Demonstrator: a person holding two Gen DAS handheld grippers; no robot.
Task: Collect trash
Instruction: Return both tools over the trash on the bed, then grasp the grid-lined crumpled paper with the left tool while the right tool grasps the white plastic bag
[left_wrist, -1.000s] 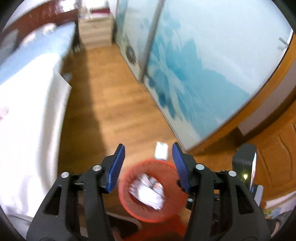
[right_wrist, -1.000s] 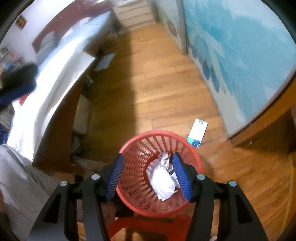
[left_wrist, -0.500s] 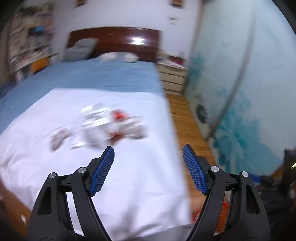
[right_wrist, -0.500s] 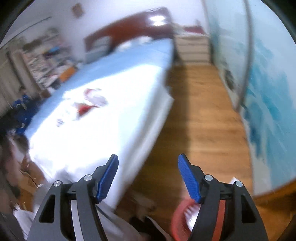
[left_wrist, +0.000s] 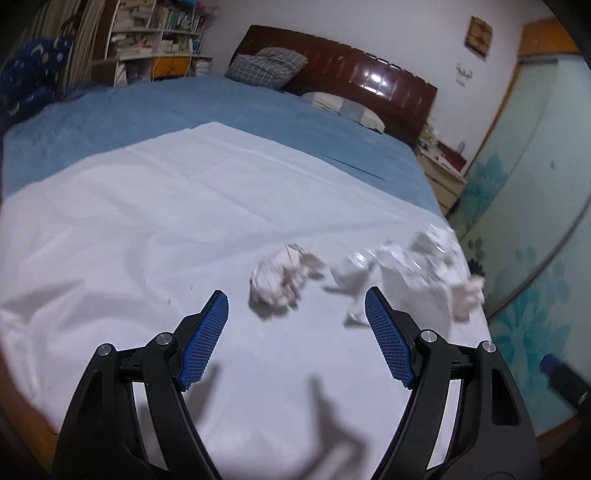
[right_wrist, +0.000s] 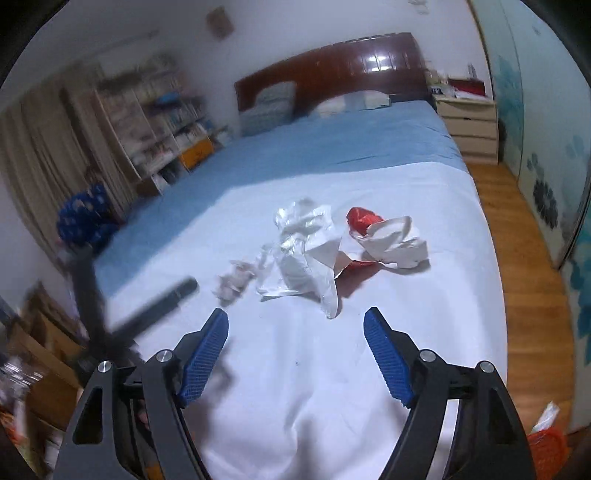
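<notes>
Over the white sheet (right_wrist: 369, 332) of the blue-covered bed (right_wrist: 332, 147), the left claw (left_wrist: 295, 332) hangs spread and empty near a crumpled white paper ball (left_wrist: 275, 275), while the right claw (right_wrist: 295, 347), empty and opening, faces clear plastic wrap (right_wrist: 303, 236), red foil (right_wrist: 360, 218) and white tissue (right_wrist: 395, 243) farther up.

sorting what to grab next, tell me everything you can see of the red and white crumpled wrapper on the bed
The red and white crumpled wrapper lies on the white sheet towards the bed's right side, resting loose. It looks like thin paper or foil: a shiny red bulge at the back, white crinkled folds spreading forward, a red scrap beneath. Its left edge meets the crumpled clear plastic bag. No gripper touches it.
</notes>
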